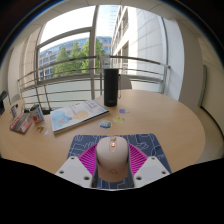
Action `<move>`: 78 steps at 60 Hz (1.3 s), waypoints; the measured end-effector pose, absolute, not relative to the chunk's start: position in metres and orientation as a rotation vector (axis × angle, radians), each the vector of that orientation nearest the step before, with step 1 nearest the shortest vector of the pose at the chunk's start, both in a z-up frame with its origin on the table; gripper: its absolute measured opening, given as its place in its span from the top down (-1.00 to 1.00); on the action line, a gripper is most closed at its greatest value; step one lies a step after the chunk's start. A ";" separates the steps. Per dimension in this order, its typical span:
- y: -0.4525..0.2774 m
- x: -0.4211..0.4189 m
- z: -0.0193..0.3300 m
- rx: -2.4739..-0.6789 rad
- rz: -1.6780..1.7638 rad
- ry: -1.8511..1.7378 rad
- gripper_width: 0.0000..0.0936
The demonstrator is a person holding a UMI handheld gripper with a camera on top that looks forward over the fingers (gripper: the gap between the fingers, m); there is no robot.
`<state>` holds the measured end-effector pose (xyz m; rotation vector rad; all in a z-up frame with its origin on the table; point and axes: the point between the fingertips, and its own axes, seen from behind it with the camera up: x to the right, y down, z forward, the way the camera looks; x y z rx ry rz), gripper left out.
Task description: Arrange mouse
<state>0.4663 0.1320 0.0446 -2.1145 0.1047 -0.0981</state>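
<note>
While the gripper [112, 168] sat low over the round wooden table [160, 115], its jaws were clamped on a white mouse [111, 157]; black tumbler [111, 87] beyond.

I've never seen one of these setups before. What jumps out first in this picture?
The white mouse catches the eye first, sitting between the pink-padded fingers of the hand-held gripper over a blue patterned mouse pad on the round wooden table. Beyond the fingers a tall black tumbler stands next to an open magazine. Behind them, big windows show trees and a building.
</note>
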 end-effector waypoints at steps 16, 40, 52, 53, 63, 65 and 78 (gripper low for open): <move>0.121 0.482 -0.003 -2.220 -0.062 0.105 -0.35; 0.035 0.460 0.094 -2.158 -0.157 0.090 -0.81; -0.047 0.440 0.142 -2.118 -0.207 0.087 -0.81; -0.053 0.439 0.145 -2.115 -0.210 0.086 -0.81; -0.111 0.426 0.166 -2.106 -0.238 0.079 -0.81; -0.120 0.423 0.170 -2.102 -0.240 0.077 -0.81; -0.157 0.409 0.183 -2.090 -0.239 0.071 -0.81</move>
